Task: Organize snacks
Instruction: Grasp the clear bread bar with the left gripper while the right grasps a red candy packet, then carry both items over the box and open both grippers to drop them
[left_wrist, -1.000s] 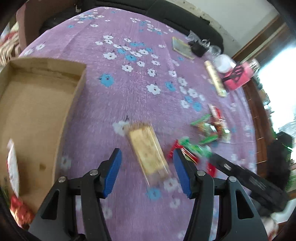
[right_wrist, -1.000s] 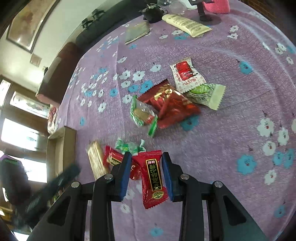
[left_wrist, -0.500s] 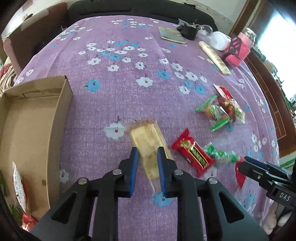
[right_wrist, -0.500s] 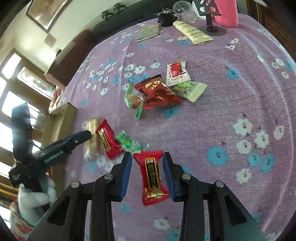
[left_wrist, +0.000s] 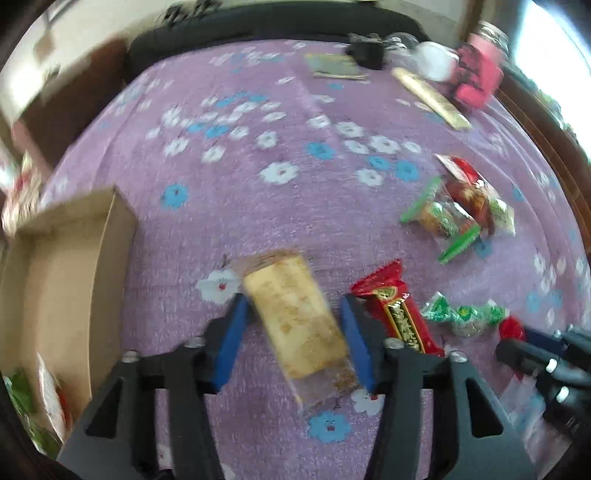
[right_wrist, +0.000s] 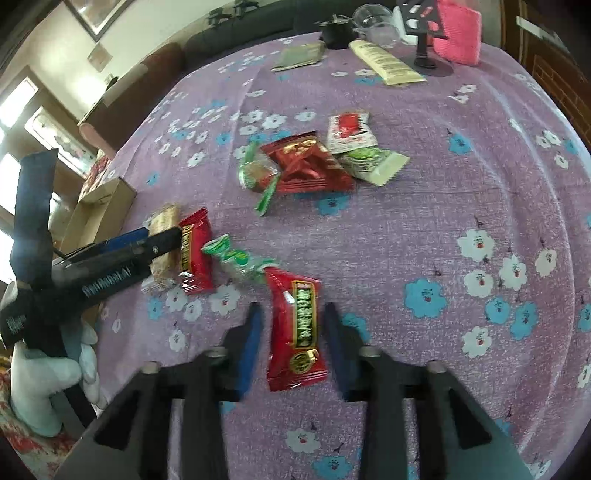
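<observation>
Each gripper lined up over its own snack on the purple cloth

The left gripper (left_wrist: 295, 332) straddles the tan cracker pack (left_wrist: 295, 325), jaws just parted wider, pads beside it, not pinching. The right gripper (right_wrist: 291, 347) has been closing round the red bar (right_wrist: 295, 328), gaps still showing. The cardboard box (left_wrist: 59, 280) waits at nine o'clock, likely their destination

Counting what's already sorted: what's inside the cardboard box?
In the cardboard box, only blurred red, white and green wrappers show at its near end; the rest looks bare. The frame edge hides anything nearer.
</observation>
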